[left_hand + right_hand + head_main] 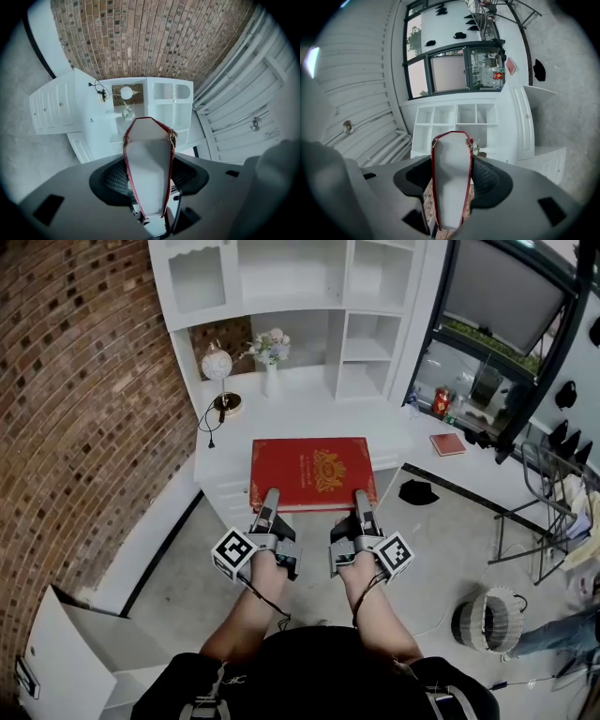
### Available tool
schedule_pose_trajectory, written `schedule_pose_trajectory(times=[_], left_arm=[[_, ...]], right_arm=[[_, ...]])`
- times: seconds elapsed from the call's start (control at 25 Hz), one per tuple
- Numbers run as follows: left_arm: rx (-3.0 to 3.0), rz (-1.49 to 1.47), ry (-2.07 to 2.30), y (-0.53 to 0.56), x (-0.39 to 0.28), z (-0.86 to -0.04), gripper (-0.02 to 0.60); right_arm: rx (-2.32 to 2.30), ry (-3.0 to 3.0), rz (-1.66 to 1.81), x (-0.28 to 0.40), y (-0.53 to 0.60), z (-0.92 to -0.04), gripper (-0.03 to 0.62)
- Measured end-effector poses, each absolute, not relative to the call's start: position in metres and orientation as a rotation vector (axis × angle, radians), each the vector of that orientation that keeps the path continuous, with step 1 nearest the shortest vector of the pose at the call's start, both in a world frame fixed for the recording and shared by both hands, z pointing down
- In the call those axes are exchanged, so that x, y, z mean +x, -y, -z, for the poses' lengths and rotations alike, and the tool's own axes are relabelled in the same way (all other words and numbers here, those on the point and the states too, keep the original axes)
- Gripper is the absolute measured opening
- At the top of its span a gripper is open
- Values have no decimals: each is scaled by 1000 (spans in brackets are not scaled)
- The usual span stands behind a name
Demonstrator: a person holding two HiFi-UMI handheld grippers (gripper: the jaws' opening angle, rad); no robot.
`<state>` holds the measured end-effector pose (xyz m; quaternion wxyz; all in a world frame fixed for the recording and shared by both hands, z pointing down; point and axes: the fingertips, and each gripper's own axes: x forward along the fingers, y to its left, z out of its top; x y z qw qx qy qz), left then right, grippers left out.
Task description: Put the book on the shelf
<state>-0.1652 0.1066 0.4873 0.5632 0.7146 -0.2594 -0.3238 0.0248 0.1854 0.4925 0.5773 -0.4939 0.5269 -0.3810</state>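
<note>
one left claw [271, 496] and one right claw [361, 496] clamp one red book [312, 471].

book [312, 472] seemingly over desk [309, 418], before shelf [292, 298]

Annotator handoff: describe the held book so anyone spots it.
Before the white shelf unit, the large red book is clamped at its near edge by left gripper and right gripper. Gold cover emblem; the other red book, far right, is smaller.
</note>
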Motion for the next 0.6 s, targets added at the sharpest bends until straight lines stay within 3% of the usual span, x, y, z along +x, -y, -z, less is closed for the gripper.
schedule_pose_trajectory(times=[0.6], left_arm=[[1677,837,672,-91,-85,-479,250]], right_arm=[[-1112,-1329,936,112,-151,-482,261]])
